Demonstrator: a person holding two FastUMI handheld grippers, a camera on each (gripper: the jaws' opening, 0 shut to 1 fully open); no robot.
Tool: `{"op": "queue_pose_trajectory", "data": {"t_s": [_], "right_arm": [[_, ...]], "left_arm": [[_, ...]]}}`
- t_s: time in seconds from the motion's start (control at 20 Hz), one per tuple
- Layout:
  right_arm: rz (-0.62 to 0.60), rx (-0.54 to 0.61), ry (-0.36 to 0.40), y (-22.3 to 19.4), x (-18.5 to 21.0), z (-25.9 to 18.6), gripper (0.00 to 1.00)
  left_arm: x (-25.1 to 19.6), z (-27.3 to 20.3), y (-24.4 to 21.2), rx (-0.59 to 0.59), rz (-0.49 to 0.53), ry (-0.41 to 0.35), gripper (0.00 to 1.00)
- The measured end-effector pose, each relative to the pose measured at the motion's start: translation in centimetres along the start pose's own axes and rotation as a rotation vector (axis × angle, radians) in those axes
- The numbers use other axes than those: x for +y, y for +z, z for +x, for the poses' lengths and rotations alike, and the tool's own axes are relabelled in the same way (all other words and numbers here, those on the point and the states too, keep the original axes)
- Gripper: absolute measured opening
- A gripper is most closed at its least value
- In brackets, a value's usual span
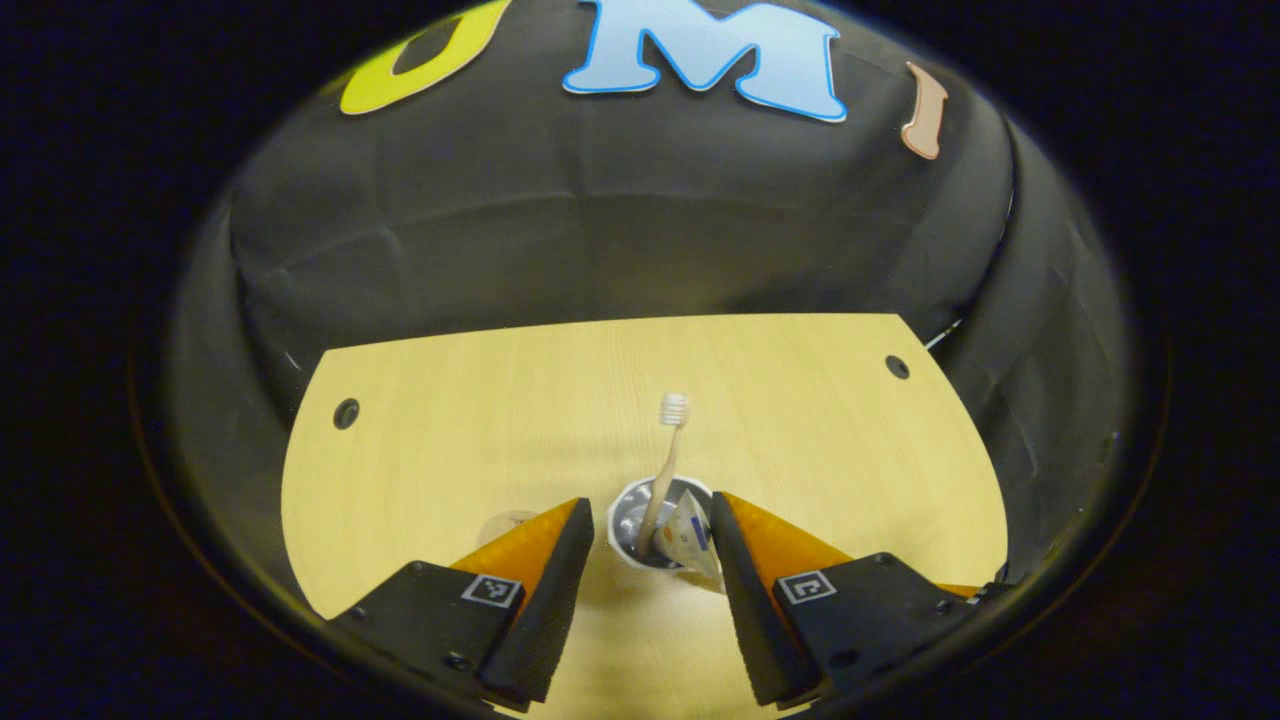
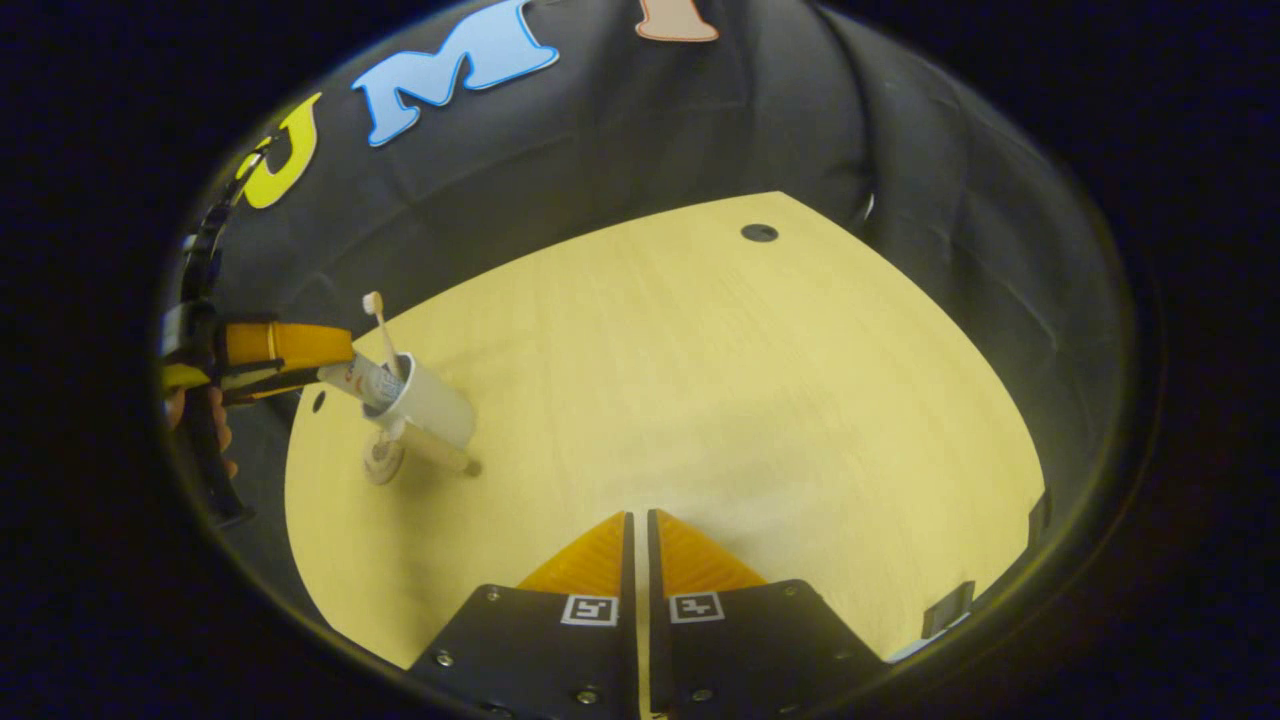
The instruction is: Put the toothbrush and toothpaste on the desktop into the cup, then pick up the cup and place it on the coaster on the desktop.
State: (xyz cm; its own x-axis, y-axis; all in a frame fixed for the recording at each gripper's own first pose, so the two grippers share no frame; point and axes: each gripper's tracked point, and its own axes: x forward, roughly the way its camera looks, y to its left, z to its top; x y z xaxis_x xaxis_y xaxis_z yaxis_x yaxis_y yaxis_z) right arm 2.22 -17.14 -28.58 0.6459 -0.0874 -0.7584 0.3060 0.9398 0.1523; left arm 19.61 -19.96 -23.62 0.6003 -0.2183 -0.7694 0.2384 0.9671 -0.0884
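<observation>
Left gripper (image 1: 650, 530) jaws wide apart flanking cup (image 1: 640, 535) holding toothbrush (image 1: 668, 450) and toothpaste (image 1: 692, 535), coaster (image 1: 503, 524) at 9 o'clock; right gripper (image 2: 640, 530) closed, empty.

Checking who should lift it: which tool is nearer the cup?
Left. The left tool is open with the cup between its fingers. The right tool is shut, far across the table from it.

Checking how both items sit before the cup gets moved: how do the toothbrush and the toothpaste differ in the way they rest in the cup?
The toothbrush stands nearly upright, its bristle head well above the cup rim; the toothpaste leans over, barely clearing it. The toothbrush is a thin stick; the toothpaste is a wider, flat tube. Both are inside the cup, and neither touches a hand-held gripper.
</observation>
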Motion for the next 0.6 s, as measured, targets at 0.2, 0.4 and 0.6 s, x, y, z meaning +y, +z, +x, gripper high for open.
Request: {"op": "queue_pose_trajectory", "data": {"t_s": [0.2,0.4,0.6], "right_arm": [[-0.054,-0.017,0.074,2.4,4.3,0.3,0.05],[-0.137,-0.012,0.16,3.8,8.9,1.6,0.16],[-0.242,0.023,0.229,4.0,12.9,2.5,0.29]], "left_arm": [[2.8,-2.6,-1.3,-0.009,-0.061,0.006,0.78],[5.6,-4.8,-3.1,-0.002,-0.134,0.019,0.77],[9.2,-6.6,-5.0,-0.004,-0.185,0.058,0.77]]}}
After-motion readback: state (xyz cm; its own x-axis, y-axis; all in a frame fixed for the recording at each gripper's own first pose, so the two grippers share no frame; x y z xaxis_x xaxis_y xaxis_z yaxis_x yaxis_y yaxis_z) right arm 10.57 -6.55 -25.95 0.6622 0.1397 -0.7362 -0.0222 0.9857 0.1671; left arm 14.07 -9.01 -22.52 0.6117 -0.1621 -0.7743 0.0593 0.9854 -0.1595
